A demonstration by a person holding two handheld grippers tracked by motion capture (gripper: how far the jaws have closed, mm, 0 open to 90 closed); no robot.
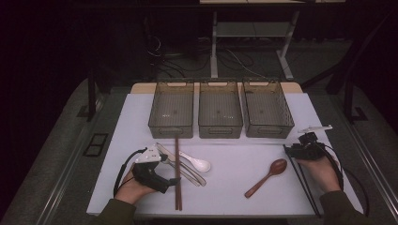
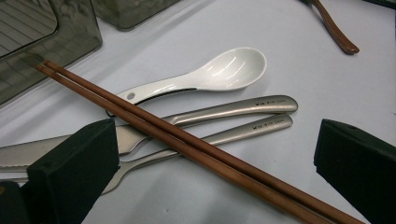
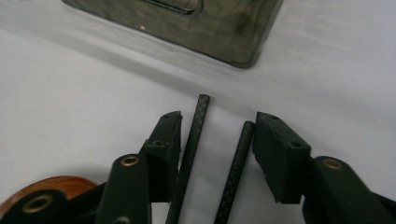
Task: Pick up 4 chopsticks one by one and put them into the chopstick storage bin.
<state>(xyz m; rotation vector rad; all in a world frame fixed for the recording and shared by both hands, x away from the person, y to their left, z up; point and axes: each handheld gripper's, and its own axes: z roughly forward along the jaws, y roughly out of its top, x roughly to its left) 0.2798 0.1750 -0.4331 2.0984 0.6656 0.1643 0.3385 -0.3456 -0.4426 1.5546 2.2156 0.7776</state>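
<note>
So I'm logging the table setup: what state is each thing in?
Three bins: empty, upright.
Brown chopsticks: lying across the steel cutlery.
White spoon: flat, bowl up.
Wooden spoon: flat.
Black chopsticks: between open right gripper.
Left gripper: open.

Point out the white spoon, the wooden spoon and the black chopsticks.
white spoon [image 2: 236,67]: left gripper view, on its bowl.
wooden spoon [image 1: 278,166]: high view, on its bowl.
black chopsticks [image 3: 192,135]: right gripper view, on the left stick's shaft.

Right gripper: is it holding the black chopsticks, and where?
Nothing is gripped. The black chopsticks lie on the table between the right gripper jaws, near their tips, but the jaws stand apart from them.
</note>
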